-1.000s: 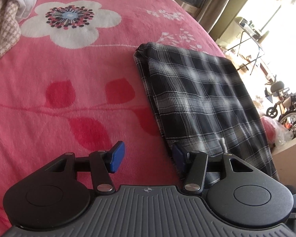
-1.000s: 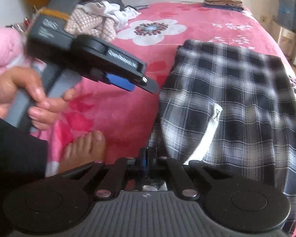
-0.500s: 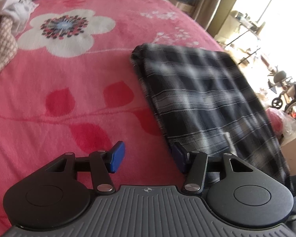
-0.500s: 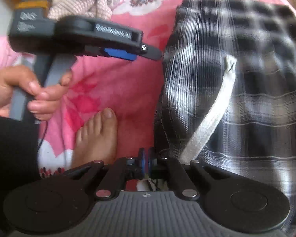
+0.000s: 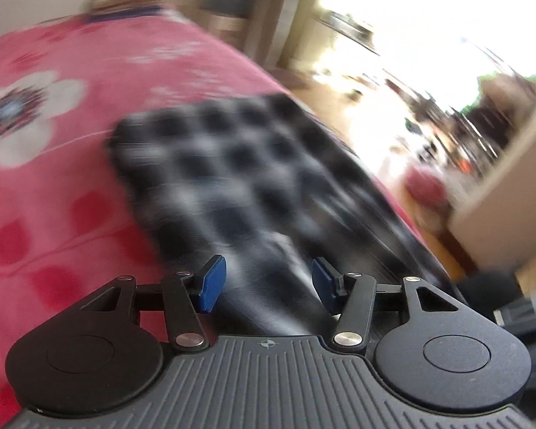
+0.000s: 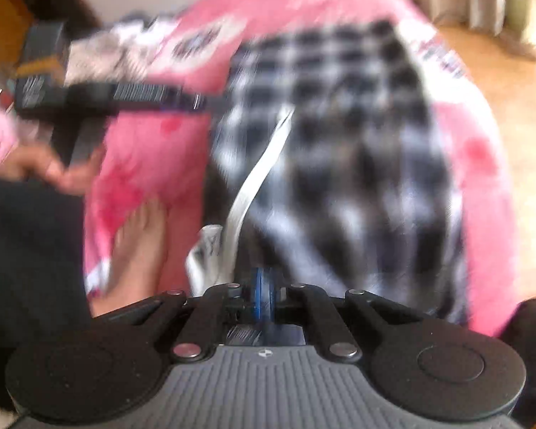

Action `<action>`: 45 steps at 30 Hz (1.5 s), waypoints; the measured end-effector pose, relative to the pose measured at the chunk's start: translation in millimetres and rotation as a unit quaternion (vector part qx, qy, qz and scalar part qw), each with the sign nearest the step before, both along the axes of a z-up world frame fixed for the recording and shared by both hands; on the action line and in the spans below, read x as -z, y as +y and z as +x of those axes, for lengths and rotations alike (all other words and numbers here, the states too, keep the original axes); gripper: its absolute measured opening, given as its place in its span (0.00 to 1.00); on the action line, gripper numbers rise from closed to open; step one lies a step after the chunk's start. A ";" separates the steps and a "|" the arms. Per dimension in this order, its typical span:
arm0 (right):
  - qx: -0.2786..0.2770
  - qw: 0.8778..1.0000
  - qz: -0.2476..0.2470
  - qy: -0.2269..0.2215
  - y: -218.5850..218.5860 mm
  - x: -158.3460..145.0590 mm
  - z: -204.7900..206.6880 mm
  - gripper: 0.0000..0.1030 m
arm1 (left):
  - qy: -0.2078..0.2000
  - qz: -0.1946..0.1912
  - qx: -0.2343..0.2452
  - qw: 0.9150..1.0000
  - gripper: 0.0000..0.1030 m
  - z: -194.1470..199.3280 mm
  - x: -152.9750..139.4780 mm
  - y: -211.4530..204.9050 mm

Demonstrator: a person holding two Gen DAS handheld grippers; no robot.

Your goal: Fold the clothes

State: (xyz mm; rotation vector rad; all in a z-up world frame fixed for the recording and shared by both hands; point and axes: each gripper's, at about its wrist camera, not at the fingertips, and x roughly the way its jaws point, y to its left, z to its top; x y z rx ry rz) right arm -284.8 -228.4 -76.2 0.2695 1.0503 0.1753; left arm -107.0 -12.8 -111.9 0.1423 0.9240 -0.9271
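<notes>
The right gripper pinches the near edge of the black-and-white plaid garment, which lies along the right edge of the pink floral bedspread. The left gripper hangs spread above it.

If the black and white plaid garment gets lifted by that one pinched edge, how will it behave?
The black and white plaid garment is probably floppy: it drapes from the shut right gripper. Its white drawstring likely dangles. Folded layers may slide open.
</notes>
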 end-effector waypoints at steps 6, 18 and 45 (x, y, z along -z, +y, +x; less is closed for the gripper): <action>0.014 0.998 0.025 0.059 2.1 34.7 0.8 0.05 | -0.029 0.115 0.090 0.989 0.52 -34.1 29.9 -37.1; -0.050 0.996 0.035 0.062 27.2 46.2 -14.1 0.06 | -0.015 0.104 0.083 0.991 0.52 -27.7 30.3 -33.5; 0.141 0.989 -0.023 -0.030 -66.8 6.8 30.1 0.19 | 0.035 0.080 0.095 0.992 0.66 -1.5 12.4 -45.4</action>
